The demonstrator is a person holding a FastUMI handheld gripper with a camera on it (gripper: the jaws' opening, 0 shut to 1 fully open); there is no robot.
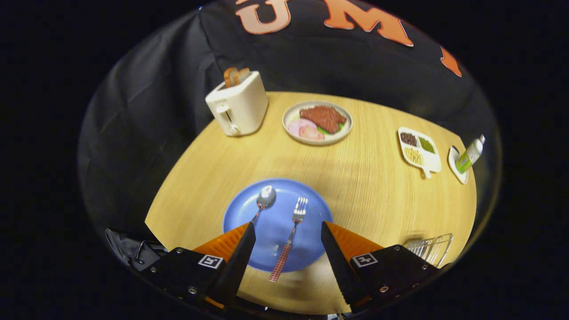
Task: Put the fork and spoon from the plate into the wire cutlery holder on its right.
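Blue plate (271, 249), lower centre, bears spoon (265, 198) and fork (291, 233); gripper (288, 231) hovers spread and empty. Approach step: next, descend and pinch the fork handle. Wire cutlery holder (430, 248) lower right.

Plate (278, 222): plain blue. Fork (291, 233): silver tines, red-and-white checked handle. Spoon (265, 198): silver bowl. Wire cutlery holder (430, 248): pale metallic wire. Bench (364, 186): light yellow wood grain. Toaster (238, 108): cream, brown slices on top. Far dish (317, 123): grey-white rim, with brown, pink and green food. Divided tray (420, 149): white, with dark brown, green and yellow fillings. Bottle (470, 154): green, white cap.
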